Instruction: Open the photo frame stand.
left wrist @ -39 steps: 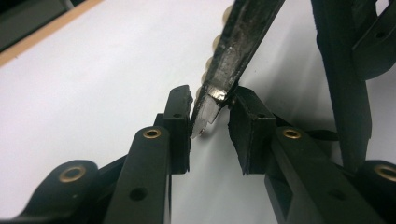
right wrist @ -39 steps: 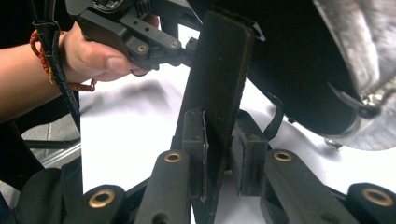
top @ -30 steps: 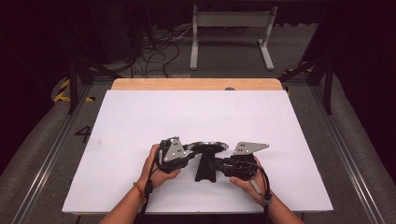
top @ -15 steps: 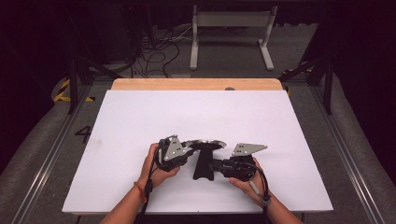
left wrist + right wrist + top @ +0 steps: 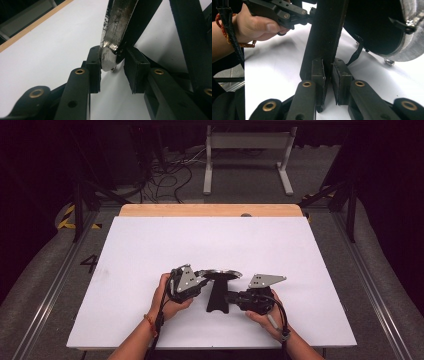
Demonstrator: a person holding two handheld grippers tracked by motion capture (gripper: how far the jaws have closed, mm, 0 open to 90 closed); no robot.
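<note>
- Pan (image 5: 220, 274): a small frying pan with a bright metal rim (image 5: 117, 30), a dark inside and a flat black handle (image 5: 324, 32). It was held low over the near middle of the white tabletop (image 5: 150, 245), between the two hands.
- Left claw (image 5: 112, 67): it was closed on the edge of the rim, with the metal lip caught between its two black pads.
- Right claw (image 5: 328, 72): its jaws had just been closing, with the handle between them. The pads pressed on both faces of the handle partway along it.
- Handling, judged: the pan looked stiff and fairly light, and not fragile. The polished rim was probably slippery, and being thin and curved it gave the pads little to bear on.
- Where to hold, judged: the flat, matt handle gave the surer hold, as its parallel faces suited the pads. A hold on the rim alone would probably let the pan swing or slide.
- Surfaces: the rim was scuffed and shiny and the handle dull black. A thin black loop hung near the handle's root. The tabletop was smooth and plain white, with a wooden strip along its far edge.
</note>
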